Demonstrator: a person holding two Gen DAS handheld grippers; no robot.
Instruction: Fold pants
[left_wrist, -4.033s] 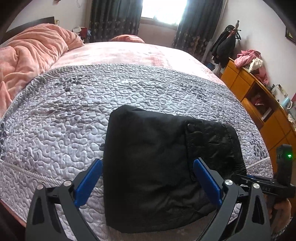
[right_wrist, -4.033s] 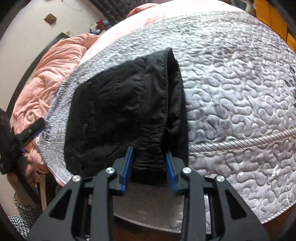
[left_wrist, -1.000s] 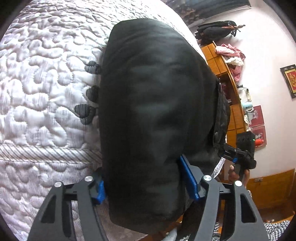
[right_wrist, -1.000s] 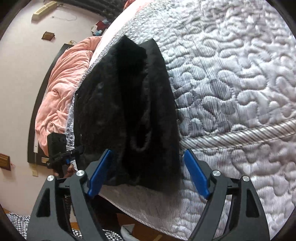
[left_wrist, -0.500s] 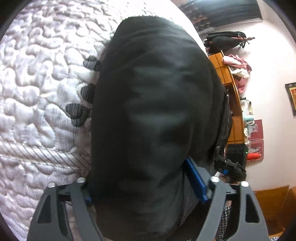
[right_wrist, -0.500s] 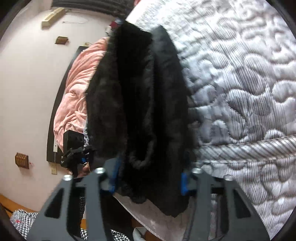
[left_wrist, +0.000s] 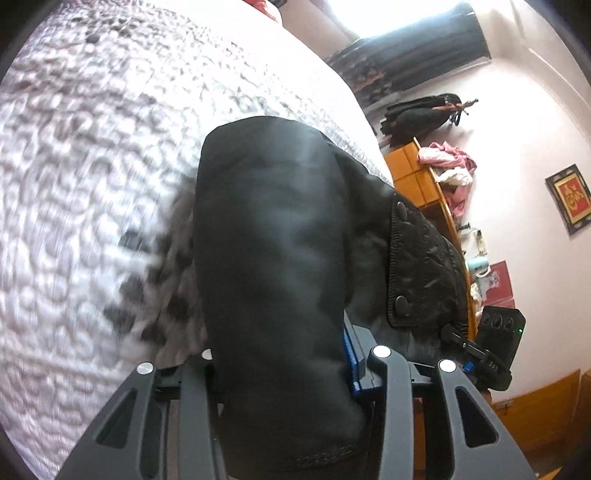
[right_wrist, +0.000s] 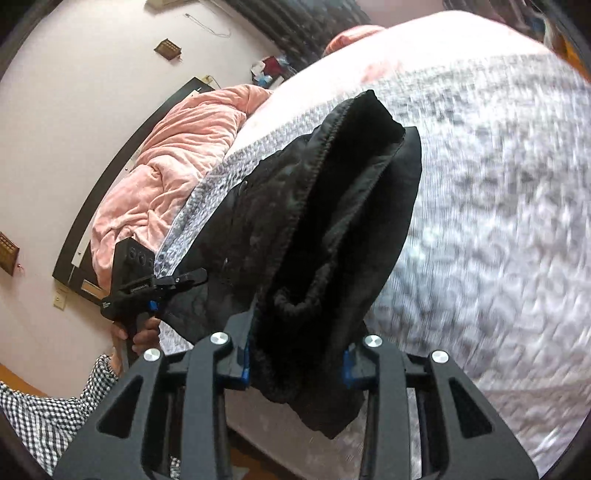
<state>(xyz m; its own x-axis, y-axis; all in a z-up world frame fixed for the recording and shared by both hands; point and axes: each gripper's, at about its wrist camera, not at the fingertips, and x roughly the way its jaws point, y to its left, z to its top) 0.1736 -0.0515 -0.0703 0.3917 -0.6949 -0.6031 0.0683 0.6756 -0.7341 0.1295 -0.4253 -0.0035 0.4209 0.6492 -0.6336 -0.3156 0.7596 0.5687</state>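
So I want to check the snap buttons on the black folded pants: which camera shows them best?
The left wrist view: the black folded pants fill it, and two round snap buttons sit sharp on a stitched flap. In the right wrist view the pants show their fleecy waistband edge instead; no snap can be made out there.

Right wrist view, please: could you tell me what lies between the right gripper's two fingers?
The black folded pants: a thick bunch fills the right gripper, whose jaws are closing on it. The right wrist view shows it.
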